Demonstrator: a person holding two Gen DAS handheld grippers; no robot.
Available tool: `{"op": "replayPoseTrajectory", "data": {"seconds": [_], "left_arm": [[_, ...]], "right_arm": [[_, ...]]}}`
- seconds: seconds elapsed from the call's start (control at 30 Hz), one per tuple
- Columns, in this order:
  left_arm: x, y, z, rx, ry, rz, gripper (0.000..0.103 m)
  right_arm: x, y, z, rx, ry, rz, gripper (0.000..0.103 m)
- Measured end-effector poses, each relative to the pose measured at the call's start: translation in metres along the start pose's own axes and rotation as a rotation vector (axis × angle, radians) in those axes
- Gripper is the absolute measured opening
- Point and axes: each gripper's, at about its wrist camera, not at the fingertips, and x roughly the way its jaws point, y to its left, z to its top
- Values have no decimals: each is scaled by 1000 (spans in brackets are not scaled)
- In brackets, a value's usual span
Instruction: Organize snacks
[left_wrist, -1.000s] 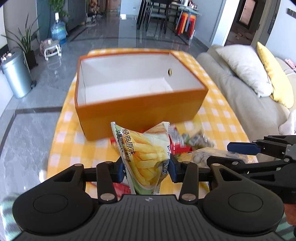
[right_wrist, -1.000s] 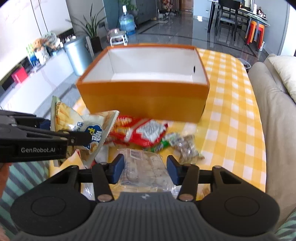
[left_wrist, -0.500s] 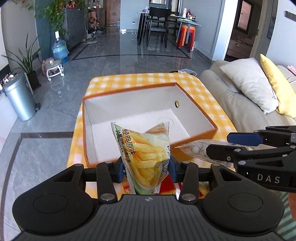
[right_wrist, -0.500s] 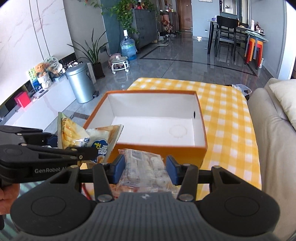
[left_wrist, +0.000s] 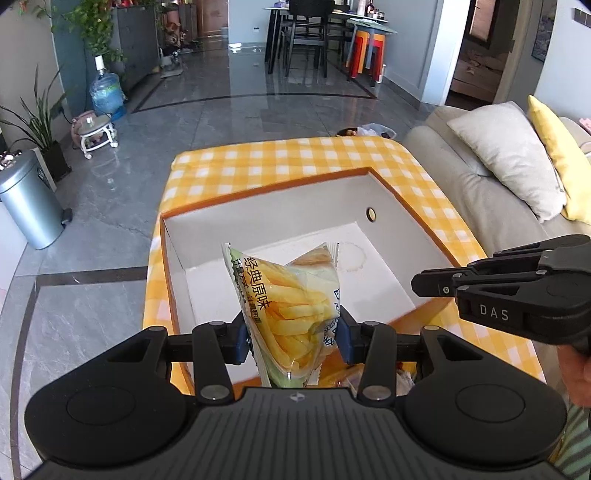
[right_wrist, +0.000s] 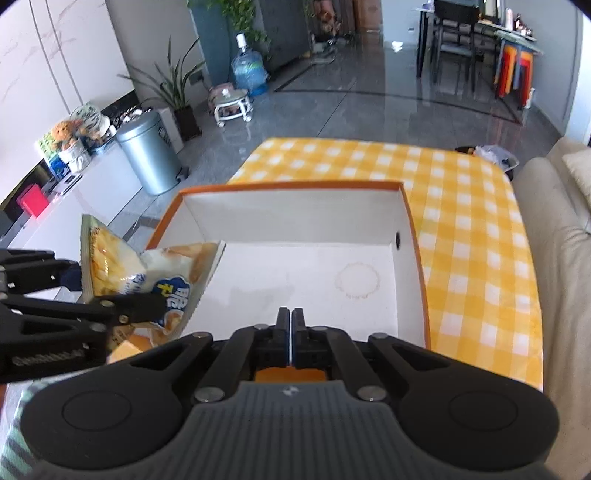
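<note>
A person is holding a gripper in each hand above an orange box (left_wrist: 258, 192) with a white inside, which is sitting on a tabletop (left_wrist: 288, 155) covered in yellow-and-white checked cloth.

The left gripper (left_wrist: 291, 338) is pinching a bag of fries-style snacks (left_wrist: 291, 306) low on its body, jaws partway closed with both pads pressing the sides. The bag is hanging over the near-left part of the box, above its floor and not touching it. It is looking light, puffy and crinkly; the film is probably slippery and the contents easy to crush, so a hold on the sealed edge or a gentle squeeze on the body would be suiting it best.

The right gripper (right_wrist: 291, 334) is sitting over the near rim of the box with its jaws closed together. A thin pale line is showing between the pads, possibly film, but this is too small to tell.

The box is looking empty apart from a ring stain, so nothing is blocking the drop. Beside the box, the right gripper is crowding the bag's right side. A sofa (left_wrist: 476, 192) is standing right of the box; a metal bin (left_wrist: 29, 199) is on the floor to its left.
</note>
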Motion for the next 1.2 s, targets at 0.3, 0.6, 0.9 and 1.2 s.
{"op": "replayPoseTrajectory", "data": {"seconds": [0.3, 0.6, 0.9, 1.2], "left_arm": [[1, 0, -20, -3, -4, -7, 50], [-7, -3, -24, 19, -36, 15, 50], [-8, 0, -26, 20, -49, 19, 50], [-14, 0, -26, 9, -61, 12, 50]], "right_arm": [[16, -15, -48, 68, 158, 83, 24], [62, 3, -71, 129, 295, 91, 57], [87, 45, -72, -43, 349, 0, 68], [88, 36, -75, -63, 351, -11, 55]]}}
